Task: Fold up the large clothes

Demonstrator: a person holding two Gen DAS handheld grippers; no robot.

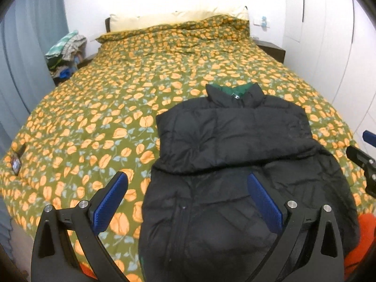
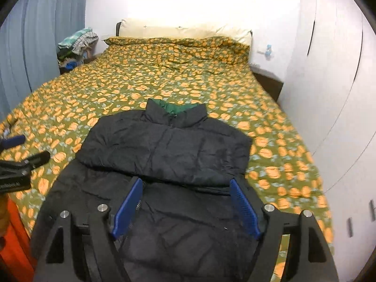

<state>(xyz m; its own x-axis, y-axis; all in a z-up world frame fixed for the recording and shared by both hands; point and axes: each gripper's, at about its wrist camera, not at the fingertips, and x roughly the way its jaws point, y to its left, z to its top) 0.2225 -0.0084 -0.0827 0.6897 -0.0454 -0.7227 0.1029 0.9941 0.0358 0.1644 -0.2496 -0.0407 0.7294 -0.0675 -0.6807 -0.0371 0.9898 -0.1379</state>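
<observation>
A black puffer jacket (image 1: 230,141) with a green-lined collar lies on the floral bed (image 1: 105,108), its sleeves folded across the chest. My left gripper (image 1: 188,183) is open above the jacket's lower left part, holding nothing. In the right wrist view the jacket (image 2: 164,150) lies below my right gripper (image 2: 185,188), which is open and empty over the jacket's lower half. The left gripper shows at the left edge of the right wrist view (image 2: 21,162), and the right gripper at the right edge of the left wrist view (image 1: 364,164).
Pillows (image 1: 178,18) lie at the head of the bed. A pile of clothes (image 1: 65,51) sits at the far left by the curtain. A phone (image 1: 16,162) lies near the bed's left edge. White wardrobe doors (image 2: 329,82) stand on the right. Something orange (image 2: 16,242) is at the bed's foot.
</observation>
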